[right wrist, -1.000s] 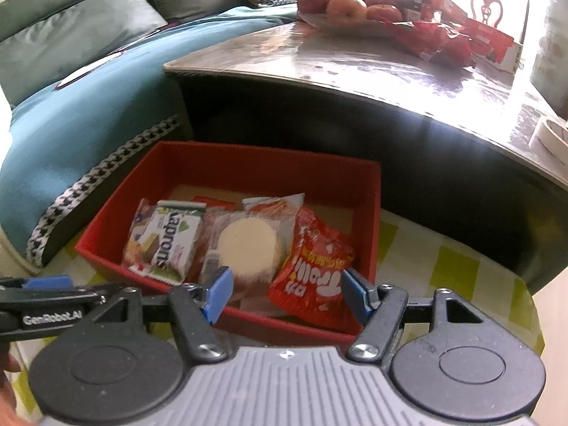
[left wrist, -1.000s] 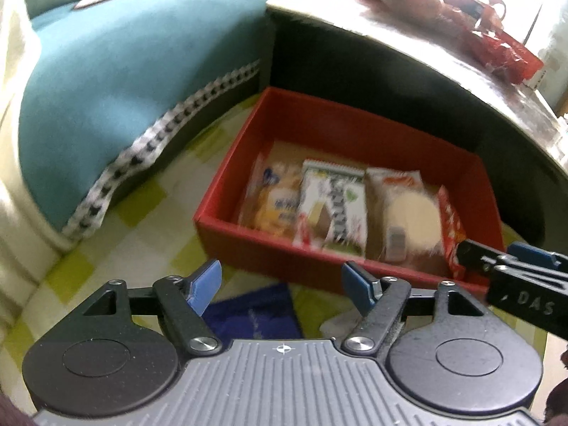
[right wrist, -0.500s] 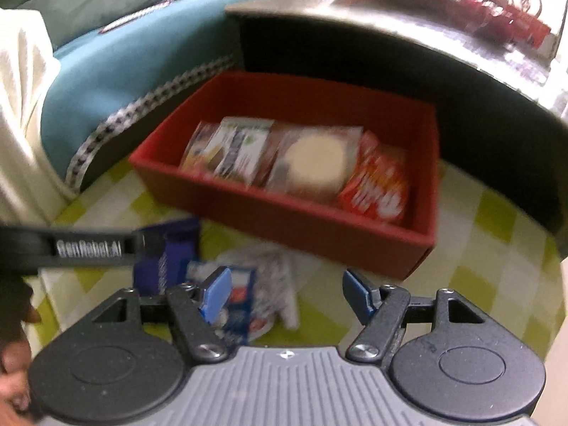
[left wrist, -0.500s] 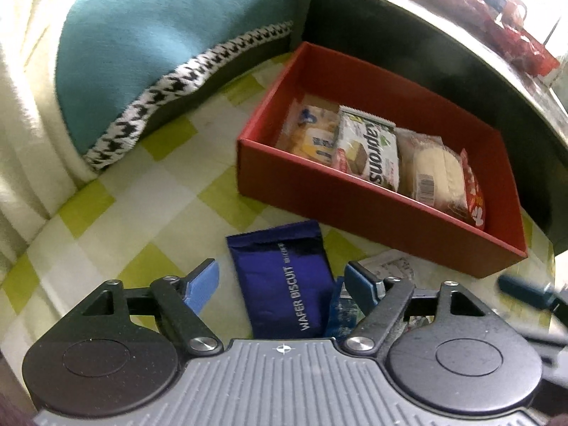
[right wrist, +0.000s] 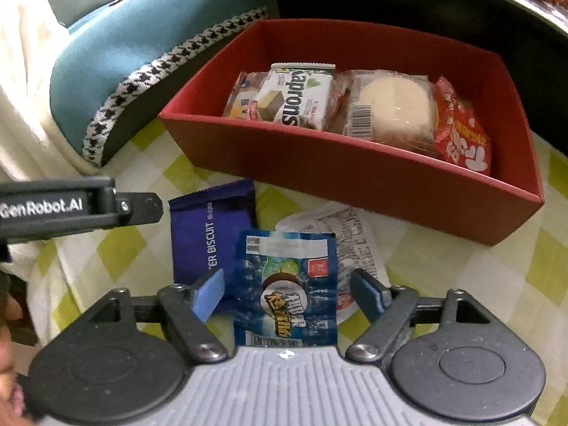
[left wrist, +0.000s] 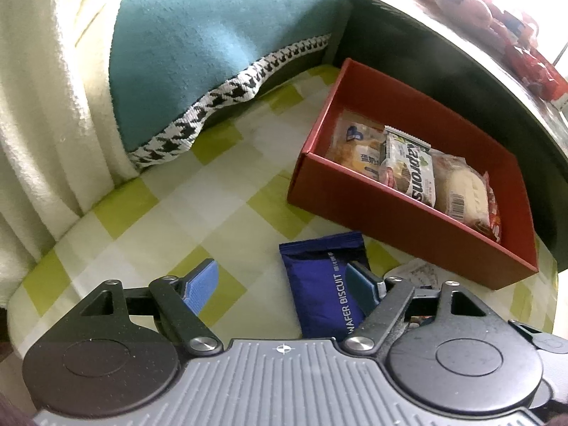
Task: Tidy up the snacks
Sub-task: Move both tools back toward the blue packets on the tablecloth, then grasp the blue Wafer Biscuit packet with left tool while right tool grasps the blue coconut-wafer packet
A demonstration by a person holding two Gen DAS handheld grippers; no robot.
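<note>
A red box (left wrist: 390,209) (right wrist: 355,174) holds several snack packs on the checked cloth. A dark blue wafer biscuit pack (left wrist: 323,280) (right wrist: 209,227) lies in front of it. Beside it lie a light blue snack pack (right wrist: 287,284) and a white wrapper (right wrist: 355,238). My left gripper (left wrist: 280,284) is open, its right finger over the wafer pack. My right gripper (right wrist: 287,291) is open, its fingers either side of the light blue pack, just above it. The left gripper's side shows in the right wrist view (right wrist: 81,209).
A teal sofa cushion with houndstooth trim (left wrist: 213,53) and a cream blanket (left wrist: 39,106) lie to the left. A dark low table (left wrist: 461,46) stands behind the box, with red packets and fruit (left wrist: 497,25) on top.
Both grippers have pulled back from over the box and dropped toward the packs on the cloth. The loose packs have come into view between the fingers. Both stayed open.
</note>
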